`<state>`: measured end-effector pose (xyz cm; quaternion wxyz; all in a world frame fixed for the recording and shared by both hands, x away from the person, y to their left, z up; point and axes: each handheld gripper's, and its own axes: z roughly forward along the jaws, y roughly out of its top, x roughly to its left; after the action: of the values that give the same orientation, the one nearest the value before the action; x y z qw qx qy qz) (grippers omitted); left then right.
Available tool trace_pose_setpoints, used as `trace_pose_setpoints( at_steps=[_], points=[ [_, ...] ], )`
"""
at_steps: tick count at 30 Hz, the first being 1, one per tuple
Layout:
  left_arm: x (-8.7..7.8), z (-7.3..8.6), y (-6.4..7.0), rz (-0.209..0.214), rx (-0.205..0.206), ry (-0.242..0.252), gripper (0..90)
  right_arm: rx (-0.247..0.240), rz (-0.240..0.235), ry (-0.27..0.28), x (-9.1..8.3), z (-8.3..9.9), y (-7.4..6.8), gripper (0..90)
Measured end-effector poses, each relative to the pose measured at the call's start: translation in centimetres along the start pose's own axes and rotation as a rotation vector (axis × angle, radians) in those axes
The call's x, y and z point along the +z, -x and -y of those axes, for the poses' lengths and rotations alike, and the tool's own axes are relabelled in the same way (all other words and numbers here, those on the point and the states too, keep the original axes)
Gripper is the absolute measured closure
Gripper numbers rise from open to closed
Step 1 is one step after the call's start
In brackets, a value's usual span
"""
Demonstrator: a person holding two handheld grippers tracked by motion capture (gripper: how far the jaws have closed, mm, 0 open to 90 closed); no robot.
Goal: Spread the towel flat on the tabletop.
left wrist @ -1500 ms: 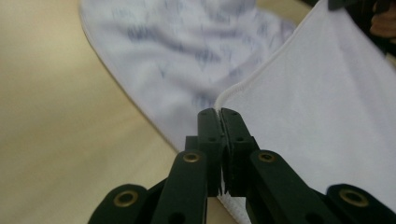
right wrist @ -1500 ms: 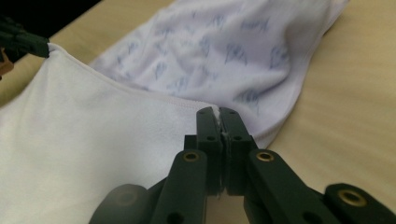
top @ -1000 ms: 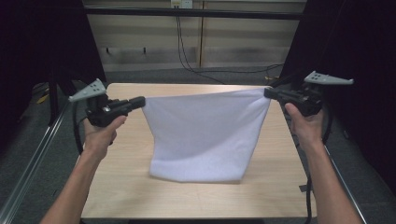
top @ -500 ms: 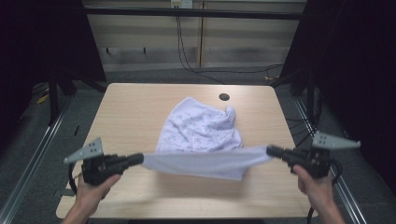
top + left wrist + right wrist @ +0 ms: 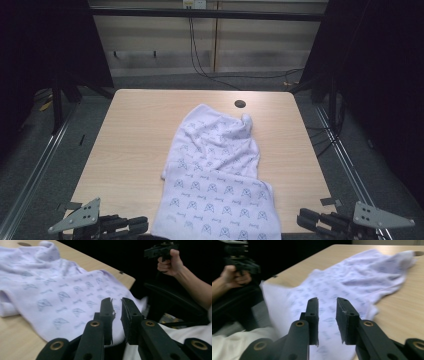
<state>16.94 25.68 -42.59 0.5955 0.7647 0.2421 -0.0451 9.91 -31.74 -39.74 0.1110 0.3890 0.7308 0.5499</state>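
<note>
— Where is the cloth [image 5: 216,175]?

— Flat on the table [image 5: 135,135], right of the middle. It is white with a small blue print. Its far end is bunched into a little peak near a dark round hole [image 5: 240,104] in the tabletop; its near end is broad and hangs over the table's near edge.

— And the left gripper [image 5: 131,225]?

— At the near left corner in the high view, just beside the cloth's hanging edge and low, off the table's edge. In the left gripper view its jaws stand apart with a plain gap between them and nothing in it; the cloth [image 5: 62,292] lies beyond them.

— The right gripper [image 5: 307,219]?

— At the near right corner, apart from the cloth. In the right gripper view its jaws are spread as well, empty, aimed across the cloth [image 5: 352,287].

— Can each camera see the other hand?

— Yes. The left gripper view shows the right hand [image 5: 171,262] gripping its tool at upper right. The right gripper view shows the left hand [image 5: 235,276] doing the same at upper left, blurred.
</note>
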Motion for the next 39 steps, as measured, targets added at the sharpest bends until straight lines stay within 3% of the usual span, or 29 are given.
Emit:
trace_pose_setpoints(
  at_steps=[2,4,5,6,7,8,9,11,12,14,16,19,20,21,23,24,25,30,31,33,35,36,37,38,39],
  points=[
    [0.3,-0.2,-0.7,0.006,-0.014,0.0,76.0,0.006,0.006,-0.005,0.6,0.0,0.7,69.4],
    [1.2,-0.7,-2.1,-0.03,-0.004,-0.032,74.9,0.017,0.012,-0.036,2.4,0.0,2.2,67.0],
    [1.8,-1.0,-3.0,-0.035,-0.014,-0.047,74.3,0.013,0.02,-0.064,3.6,-0.1,2.9,67.0],
    [3.3,-1.7,-5.1,-0.063,-0.009,-0.086,72.7,0.007,0.027,-0.112,6.2,-0.3,4.5,68.2],
    [3.3,-1.7,-5.1,-0.063,-0.009,-0.086,71.8,0.007,0.027,-0.112,6.2,-0.3,4.5,68.2],
    [4.1,-2.0,-6.3,-0.076,-0.014,-0.112,71.0,0.014,0.023,-0.149,8.9,-0.9,6.0,70.0],
    [5.0,-2.2,-7.4,-0.102,-0.023,-0.124,71.0,0.014,0.023,-0.149,8.9,-0.9,6.0,70.0],
    [6.8,-2.4,-9.8,-0.136,-0.077,-0.169,69.3,-0.016,0.048,-0.191,11.4,-1.6,7.1,71.9],
    [7.5,-2.3,-10.8,-0.176,-0.076,-0.189,67.5,-0.014,0.052,-0.204,12.6,-1.9,7.8,72.7],
    [9.3,-1.6,-12.9,-0.219,-0.13,-0.242,64.1,0.003,0.065,-0.223,15.3,-2.6,9.4,73.6],
    [9.7,-1.4,-13.3,-0.212,-0.134,-0.256,62.7,0.001,0.066,-0.231,16.1,-2.7,9.8,73.6],
    [10.8,-0.8,-13.5,-0.234,-0.147,-0.326,62.7,0.013,0.055,-0.265,17.7,-2.5,10.3,71.1],
    [10.8,-0.3,-13.0,-0.242,-0.118,-0.346,77.0,0.002,0.055,-0.305,18.3,-1.9,10.1,68.5],
    [10.8,-0.3,-13.0,-0.242,-0.118,-0.346,86.7,0.002,0.055,-0.305,18.3,-1.9,10.1,68.5],
    [10.4,-0.1,-11.9,-0.191,-0.085,-0.386,87.9,-0.004,0.037,-0.331,18.5,-1.3,9.8,66.4],
    [9.5,0.1,-10.7,-0.169,-0.094,-0.385,88.7,-0.004,0.028,-0.35,18.5,-0.8,9.4,63.8],
    [9.5,0.1,-10.7,-0.169,-0.094,-0.385,88.7,-0.004,0.028,-0.35,18.5,-0.8,9.4,63.8],
    [5.9,1.6,-7.5,-0.053,-0.155,-0.315,88.4,-0.005,-0.012,-0.37,18.1,0.0,8.1,60.2],
    [4.8,2.0,-6.5,-0.033,-0.141,-0.291,88.1,-0.017,-0.023,-0.403,18.3,0.5,7.4,58.2],
    [4.4,1.9,-6.3,-0.022,-0.125,-0.283,87.9,-0.025,-0.034,-0.417,18.3,0.8,7.0,57.9],
    [3.9,1.5,-6.2,-0.014,-0.142,-0.23,86.8,-0.041,-0.017,-0.448,18.4,1.3,6.3,57.2],
    [3.5,1.2,-6.3,-0.022,-0.128,-0.197,85.5,-0.054,-0.016,-0.445,18.3,1.3,5.9,57.5],
    [3.5,1.2,-6.3,-0.022,-0.128,-0.197,84.0,-0.054,-0.016,-0.445,18.3,1.3,5.9,57.5],
    [3.4,0.8,-6.7,-0.018,-0.135,-0.151,83.0,-0.081,-0.012,-0.447,18.0,1.3,5.7,76.3],
    [3.4,0.8,-6.7,-0.018,-0.135,-0.151,82.1,-0.081,-0.012,-0.447,18.0,1.3,5.7,76.3]
  ],
)
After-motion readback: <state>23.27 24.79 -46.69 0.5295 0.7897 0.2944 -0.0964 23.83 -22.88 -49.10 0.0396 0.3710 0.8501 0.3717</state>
